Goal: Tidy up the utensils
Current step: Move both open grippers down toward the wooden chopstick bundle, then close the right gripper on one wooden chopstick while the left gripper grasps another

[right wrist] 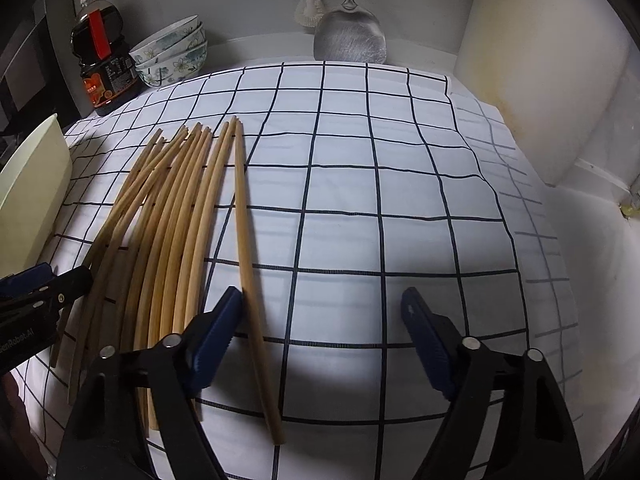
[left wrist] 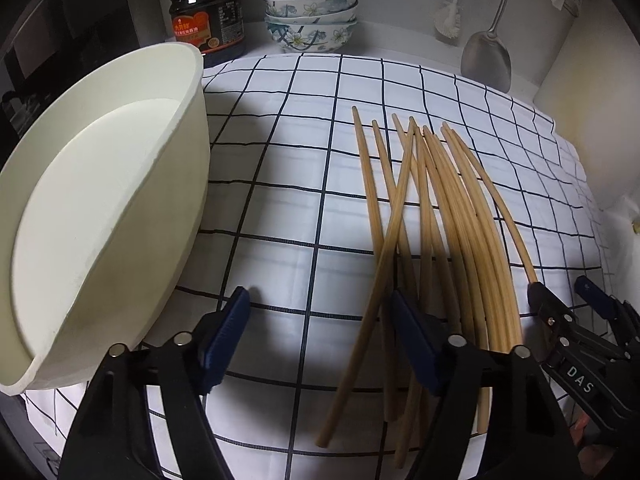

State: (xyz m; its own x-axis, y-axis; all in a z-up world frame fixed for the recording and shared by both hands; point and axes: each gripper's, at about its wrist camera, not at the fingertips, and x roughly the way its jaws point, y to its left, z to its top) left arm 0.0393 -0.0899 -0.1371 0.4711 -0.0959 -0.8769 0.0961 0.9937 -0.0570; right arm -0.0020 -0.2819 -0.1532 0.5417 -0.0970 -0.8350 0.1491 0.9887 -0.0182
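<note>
Across the middle of the checked cloth (right wrist: 360, 184) that covers the surface lie the bamboo chopsticks (left wrist: 448, 216), fanned in a loose bundle with their thin tips toward the far edge and one stick crossing diagonally over the others. A single chopstick (right wrist: 250, 276) lies apart on the right side of the bundle — it passes just beside the left finger of the right gripper (right wrist: 322, 300), which stands wide open over bare cloth and holds nothing. The left gripper (left wrist: 320, 300) is also spread wide and empty, its right finger above the near ends of the bundle, its left finger close to the cream bin (left wrist: 100, 208) that stands at the cloth's left edge. At the far left corner stand a dark sauce bottle (left wrist: 206, 12) and, just beside it, a stack of flowered bowls (left wrist: 310, 16). Against the back wall lean a metal spatula (right wrist: 350, 36) and a white brush (left wrist: 448, 20).
</note>
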